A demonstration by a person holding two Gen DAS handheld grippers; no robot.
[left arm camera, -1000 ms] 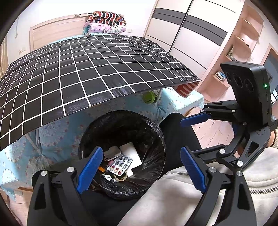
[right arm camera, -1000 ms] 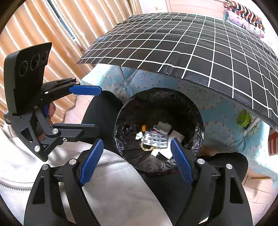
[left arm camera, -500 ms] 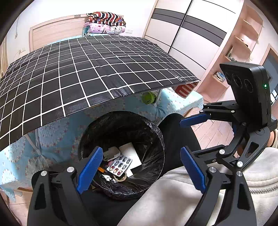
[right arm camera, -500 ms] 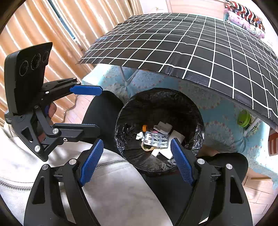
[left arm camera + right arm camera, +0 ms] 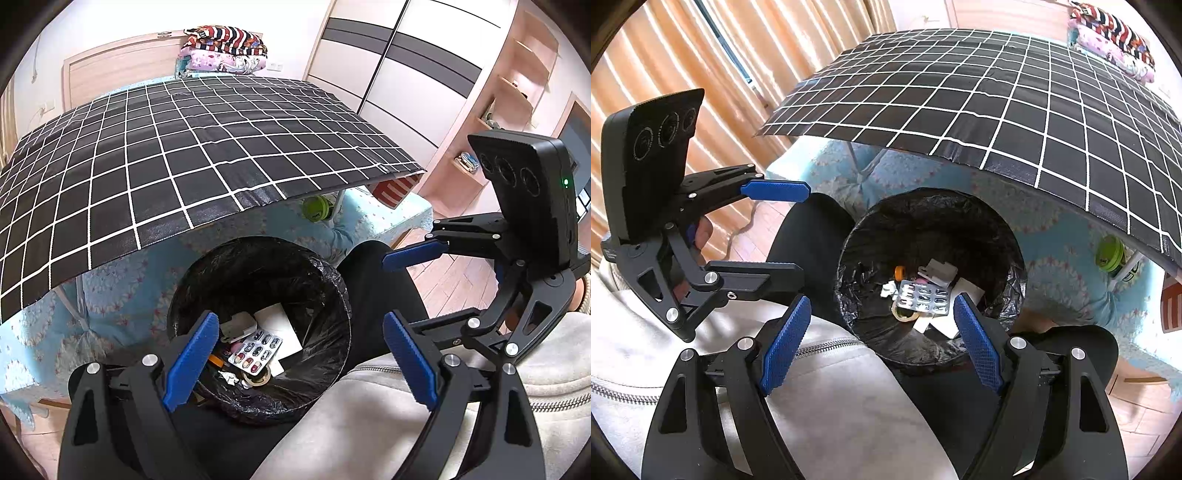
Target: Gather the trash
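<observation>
1. Left gripper (image 5: 295, 354) is wide open, nothing between the blue pads (image 5: 190, 362). It hangs over the near rim of the bin (image 5: 334, 280), pointing down into it.
2. Right gripper (image 5: 882, 339) is the same deal: jaws spread, empty, aimed down at the bin (image 5: 1015, 243) from the other side.
3. Each one shows up in the other's camera. In the left view the right gripper (image 5: 391, 284) sits at about 3 o'clock; in the right view the left gripper (image 5: 790, 229) sits at about 9 o'clock, both open there too.
4. The trash is already down in the black-lined bin: a pill blister (image 5: 255, 351) on top, white paper (image 5: 282, 328) at its 1 o'clock, a tape ring (image 5: 256, 378) touching it at 6 o'clock, and a grey plastic bit (image 5: 236, 326) at 11 o'clock.
5. From the right view the blister (image 5: 925, 298) sits mid-bin with a small orange thing (image 5: 899, 272) at its 10 o'clock. Can't tell what that is.
6. The checked table (image 5: 147, 155) overhangs the bin at 12 o'clock, with nothing lying on it.
7. The person's dark knees (image 5: 373, 280) flank the bin, grey sleeve (image 5: 369, 417) down low.
</observation>
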